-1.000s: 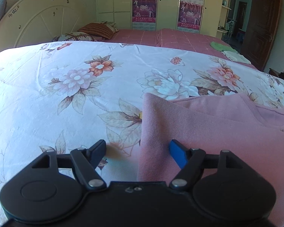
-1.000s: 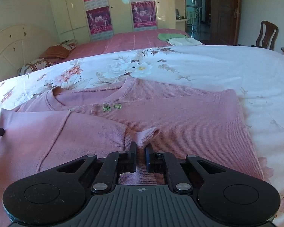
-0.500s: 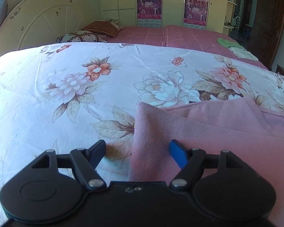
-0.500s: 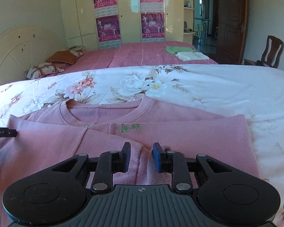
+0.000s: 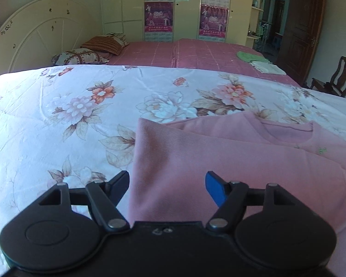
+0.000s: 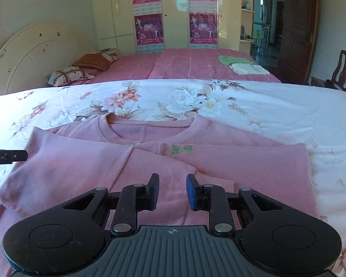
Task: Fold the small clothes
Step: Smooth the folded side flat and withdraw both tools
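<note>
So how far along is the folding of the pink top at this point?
Done: both sleeves of the pink top lie folded in across its front on the floral quilt. In hand: nothing; the right gripper is open, and the left gripper is closing slightly with no cloth pinched. Left: likely folding the body up.

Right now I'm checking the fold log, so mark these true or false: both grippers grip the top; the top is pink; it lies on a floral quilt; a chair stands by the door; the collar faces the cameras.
1. Both grippers grip the top. False: the left gripper and right gripper stand open, holding nothing.
2. The top is pink. True.
3. It lies on a floral quilt. True.
4. A chair stands by the door. True.
5. The collar faces the cameras. False: it lies at the far edge.
</note>
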`<action>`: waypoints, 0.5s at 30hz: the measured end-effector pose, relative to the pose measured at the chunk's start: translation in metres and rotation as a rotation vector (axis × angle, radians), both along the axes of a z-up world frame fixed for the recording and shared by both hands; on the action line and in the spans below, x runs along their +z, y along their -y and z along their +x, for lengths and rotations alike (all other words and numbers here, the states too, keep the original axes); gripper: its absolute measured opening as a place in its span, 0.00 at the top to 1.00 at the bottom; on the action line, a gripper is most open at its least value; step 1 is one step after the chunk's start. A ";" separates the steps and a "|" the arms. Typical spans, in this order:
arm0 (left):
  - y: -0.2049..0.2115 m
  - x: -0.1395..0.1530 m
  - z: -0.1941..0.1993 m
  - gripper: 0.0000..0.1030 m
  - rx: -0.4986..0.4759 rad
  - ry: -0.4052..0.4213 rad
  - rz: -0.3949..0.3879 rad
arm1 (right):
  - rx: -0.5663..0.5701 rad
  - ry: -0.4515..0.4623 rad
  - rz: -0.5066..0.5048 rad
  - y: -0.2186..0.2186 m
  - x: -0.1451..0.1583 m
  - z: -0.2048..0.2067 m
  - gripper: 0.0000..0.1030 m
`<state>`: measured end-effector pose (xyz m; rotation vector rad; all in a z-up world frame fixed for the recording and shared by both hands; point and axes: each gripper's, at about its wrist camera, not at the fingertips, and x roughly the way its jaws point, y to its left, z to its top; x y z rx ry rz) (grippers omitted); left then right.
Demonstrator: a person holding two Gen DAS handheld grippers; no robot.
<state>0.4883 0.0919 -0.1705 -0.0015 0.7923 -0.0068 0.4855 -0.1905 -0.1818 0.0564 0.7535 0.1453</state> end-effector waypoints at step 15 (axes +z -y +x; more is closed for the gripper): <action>0.006 -0.036 -0.051 0.29 -0.022 -0.052 0.014 | 0.058 -0.063 -0.059 -0.008 -0.035 -0.033 0.76</action>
